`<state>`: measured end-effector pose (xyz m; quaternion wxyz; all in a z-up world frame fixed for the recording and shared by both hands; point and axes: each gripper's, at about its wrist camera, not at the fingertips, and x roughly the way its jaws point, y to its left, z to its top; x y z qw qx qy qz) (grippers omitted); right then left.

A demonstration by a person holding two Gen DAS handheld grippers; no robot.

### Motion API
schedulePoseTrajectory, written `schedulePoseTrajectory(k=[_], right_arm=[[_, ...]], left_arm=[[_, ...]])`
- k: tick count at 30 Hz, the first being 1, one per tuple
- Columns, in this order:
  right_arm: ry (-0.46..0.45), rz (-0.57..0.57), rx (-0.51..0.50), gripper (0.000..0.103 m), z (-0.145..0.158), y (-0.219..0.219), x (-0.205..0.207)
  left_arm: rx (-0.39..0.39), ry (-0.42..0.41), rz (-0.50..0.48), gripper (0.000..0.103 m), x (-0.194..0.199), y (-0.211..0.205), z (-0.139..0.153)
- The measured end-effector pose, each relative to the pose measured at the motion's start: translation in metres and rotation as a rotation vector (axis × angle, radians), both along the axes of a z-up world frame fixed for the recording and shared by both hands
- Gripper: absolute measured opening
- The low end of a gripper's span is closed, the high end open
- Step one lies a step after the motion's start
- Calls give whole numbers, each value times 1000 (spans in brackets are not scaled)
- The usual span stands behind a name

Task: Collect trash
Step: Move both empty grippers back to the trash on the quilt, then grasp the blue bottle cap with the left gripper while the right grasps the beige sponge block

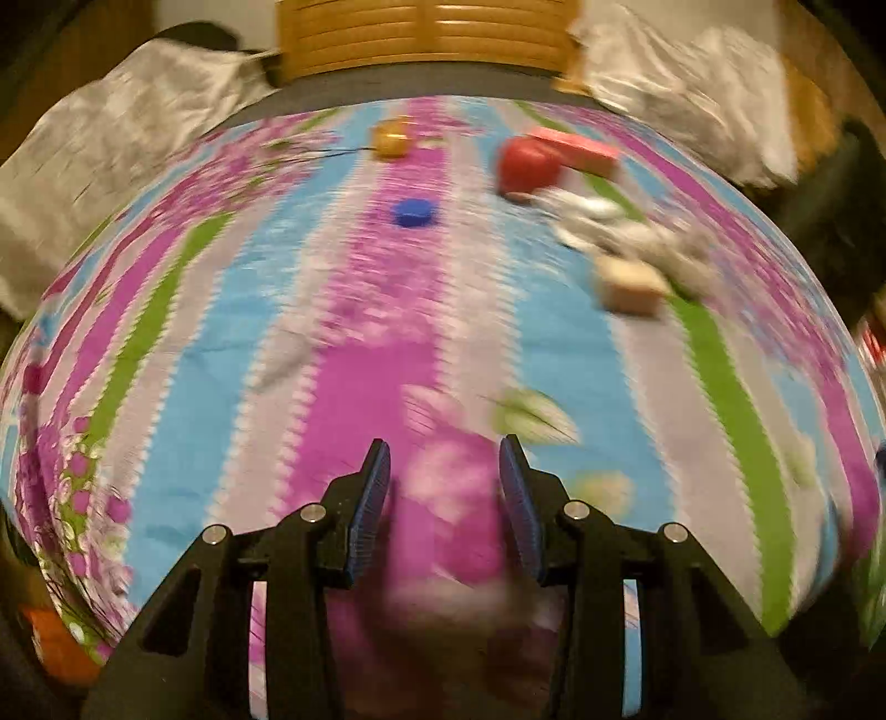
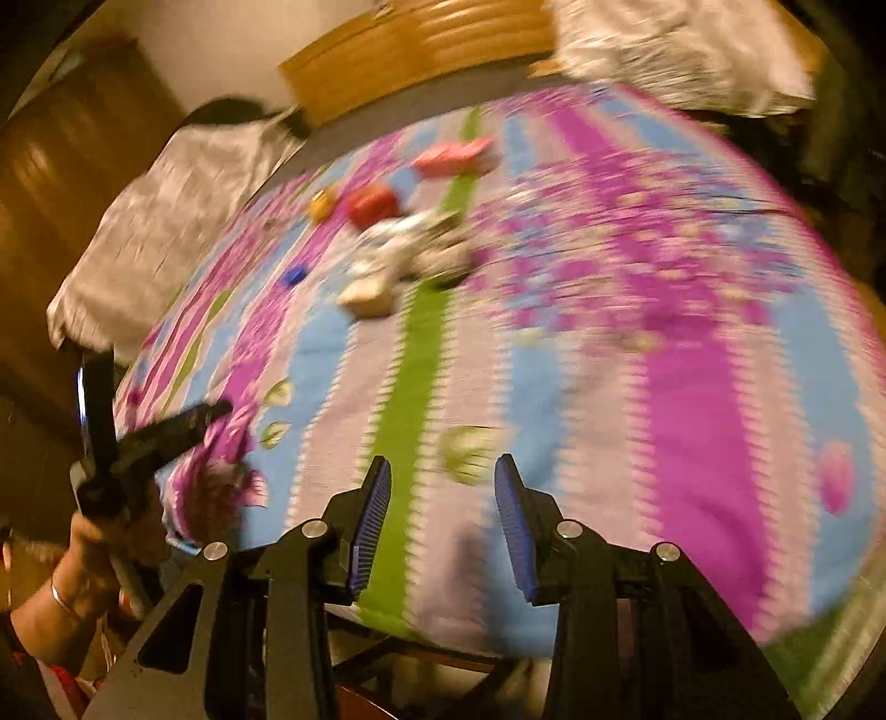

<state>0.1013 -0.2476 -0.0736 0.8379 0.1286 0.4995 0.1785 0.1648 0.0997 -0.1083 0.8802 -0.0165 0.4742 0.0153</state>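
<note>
A: Where's the trash?

B: On the bed, toward the headboard end. In the left wrist view a crumpled white wrapper pile [image 1: 626, 232] sits at about two o'clock from the middle of the picture. A red object [image 1: 526, 166] touches its far edge, with a pink box [image 1: 576, 147] just behind that. A tan block [image 1: 631, 285] lies against the pile's near side.

A: Anything loose?

B: A blue cap [image 1: 414, 212] alone at twelve o'clock, well apart from the pile, and a small yellow piece [image 1: 390, 138] farther up, near the bedspread's far edge. All of it is smeared by motion blur, so I can't tell what the items are.

A: And what is under them?

B: A striped floral bedspread [image 1: 277, 310] in purple, blue, green and grey. A wooden headboard [image 1: 426, 33] stands at twelve o'clock, with a silvery pillow [image 1: 122, 144] at ten and another at one.

A: The jaws?

B: The left gripper [image 1: 444, 459] has its jaws spread with only bedspread between the blue pads. The right gripper [image 2: 442, 476] is the same, jaws parted, nothing pinched. Both hover above the near part of the bed.

A: See the person?

B: In the right wrist view, at eight o'clock, the left hand [image 2: 97, 545] wearing a bangle grips the other tool's handle.
</note>
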Motion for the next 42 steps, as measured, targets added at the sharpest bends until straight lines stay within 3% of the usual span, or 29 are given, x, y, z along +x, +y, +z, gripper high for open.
schedulePoseTrajectory(k=[2, 3, 8, 13, 23, 24, 25, 26, 29, 34, 40, 42], right_arm=[[-1, 51, -8, 45, -8, 33, 19], [-7, 66, -12, 52, -10, 45, 26], [-107, 101, -54, 67, -10, 102, 70], [-125, 18, -139, 67, -27, 139, 114], [-88, -52, -210, 67, -60, 167, 153], [-88, -56, -225, 65, -63, 170, 155], [-86, -58, -236, 55, -66, 171, 156], [-78, -65, -243, 52, -69, 172, 157], [-72, -112, -224, 38, -75, 164, 158], [-64, -122, -158, 13, -76, 144, 155], [-58, -111, -77, 11, -70, 126, 140], [-102, -86, -80, 9, -63, 126, 134]], left_arm=[[6, -23, 22, 47, 17, 14, 3], [13, -40, 27, 49, 26, 20, 4], [5, -100, 22, 62, 85, 41, 12], [-56, -102, -25, 70, 138, 38, 9], [-13, -54, -68, 68, 195, 20, -24], [1, -46, -72, 65, 198, 18, -27], [13, -30, -81, 58, 202, 16, -33], [22, -16, -86, 49, 205, 15, -37], [63, -26, -95, 38, 208, 11, -42], [79, -46, -69, 38, 195, 11, -39], [51, -59, -34, 38, 163, 19, -27], [36, -60, -22, 38, 151, 23, -22]])
